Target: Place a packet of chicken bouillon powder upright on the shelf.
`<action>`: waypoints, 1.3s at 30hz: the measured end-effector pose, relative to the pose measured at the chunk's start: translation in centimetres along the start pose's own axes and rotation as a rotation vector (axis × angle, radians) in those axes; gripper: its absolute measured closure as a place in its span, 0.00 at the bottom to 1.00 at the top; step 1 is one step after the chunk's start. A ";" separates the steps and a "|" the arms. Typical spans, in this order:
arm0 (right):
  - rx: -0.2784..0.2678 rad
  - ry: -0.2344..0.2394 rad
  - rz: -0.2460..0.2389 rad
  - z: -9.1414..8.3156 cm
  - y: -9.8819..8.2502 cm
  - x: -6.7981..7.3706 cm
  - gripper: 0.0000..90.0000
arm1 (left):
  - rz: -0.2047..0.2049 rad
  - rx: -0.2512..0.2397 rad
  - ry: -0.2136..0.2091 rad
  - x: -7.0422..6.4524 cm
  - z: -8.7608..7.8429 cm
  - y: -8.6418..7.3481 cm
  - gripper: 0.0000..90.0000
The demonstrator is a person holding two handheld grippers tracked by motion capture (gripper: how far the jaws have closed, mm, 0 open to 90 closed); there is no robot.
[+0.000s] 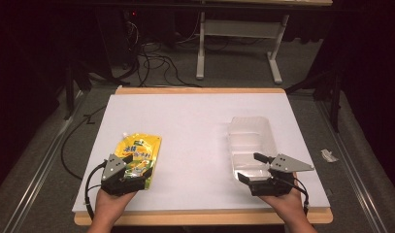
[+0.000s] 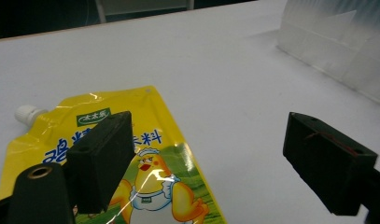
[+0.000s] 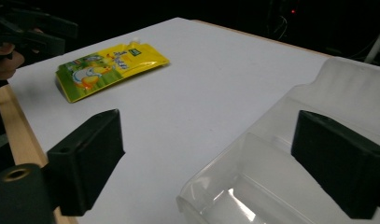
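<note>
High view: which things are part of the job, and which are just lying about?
In the job:
- yellow pouch, under the open left gripper
- clear plastic tray, its near end at the open right gripper

Lying about:
- crumpled scrap on the grey floor right of the table
- cables on the floor behind
- grey stand at the back

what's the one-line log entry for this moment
left gripper: open over yellow pouch | right gripper: open at clear tray | nothing held
</note>
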State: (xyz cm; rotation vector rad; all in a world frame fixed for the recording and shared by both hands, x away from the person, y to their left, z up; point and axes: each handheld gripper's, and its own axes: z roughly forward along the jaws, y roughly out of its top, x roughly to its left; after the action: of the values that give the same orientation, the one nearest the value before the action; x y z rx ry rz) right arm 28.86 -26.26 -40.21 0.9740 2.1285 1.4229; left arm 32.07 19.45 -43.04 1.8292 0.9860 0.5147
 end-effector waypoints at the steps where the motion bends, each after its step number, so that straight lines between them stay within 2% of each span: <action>1: 0.001 -0.009 -0.002 -0.1 0.1 0.0 0.05 | -0.006 0.002 0.004 0.2 0.0 0.0 0.19; 5: 0.014 0.005 0.002 -0.1 0.2 -0.1 0.04 | -0.022 0.011 0.039 1.2 -0.2 -0.2 0.21; 8: -0.016 -0.041 -0.028 -0.4 0.3 0.3 0.04 | -0.051 0.014 0.067 2.2 -0.3 -0.5 0.24; 12: -0.019 -0.042 -0.027 -0.5 0.3 0.2 0.05 | -0.075 0.023 0.108 3.4 -0.5 -1.0 0.30; 16: -0.026 -0.030 -0.012 -0.6 0.2 0.1 0.11 | -0.098 0.024 0.178 4.6 -0.9 -1.5 0.40; 19: -0.022 -0.015 -0.007 -0.5 0.2 0.0 0.15 | -0.137 0.032 0.217 5.8 -1.2 -2.2 0.48; 23: -0.022 -0.005 -0.006 -0.6 0.2 0.1 0.18 | -0.155 0.041 0.281 6.8 -1.6 -2.9 0.54; 25: -0.028 0.005 -0.011 -0.5 0.3 0.1 0.21 | -0.171 0.042 0.309 7.4 -1.8 -3.2 0.62; 26: -0.037 -0.009 -0.018 -0.6 0.2 0.2 0.20 | -0.173 0.048 0.317 7.6 -1.8 -3.2 0.68; 27: -0.043 -0.022 -0.012 -0.6 0.2 0.2 0.21 | -0.168 0.063 0.329 7.8 -1.8 -3.3 0.72; 28: -0.041 -0.002 -0.009 -0.7 0.2 0.2 0.26 | -0.164 0.081 0.351 8.0 -1.7 -3.5 0.81; 30: -0.056 -0.001 -0.016 -0.8 0.1 0.3 0.35 | -0.180 0.111 0.373 8.3 -1.3 -3.8 0.92; 32: -0.065 0.009 -0.021 -1.0 0.1 0.4 0.37 | -0.198 0.149 0.398 8.8 -1.0 -4.2 1.00; 36: -0.066 0.015 -0.030 -0.9 0.0 0.6 0.37 | -0.226 0.226 0.399 9.6 -0.1 -5.0 1.00; 39: -0.059 0.023 -0.031 -0.7 0.0 0.7 0.38 | -0.200 0.245 0.376 9.3 0.1 -5.0 1.00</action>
State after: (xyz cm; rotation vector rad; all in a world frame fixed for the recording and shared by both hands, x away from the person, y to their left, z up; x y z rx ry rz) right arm 27.91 -26.26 -39.90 0.9025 2.0959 1.4799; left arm 35.58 27.92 -48.18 1.8559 1.5271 0.6504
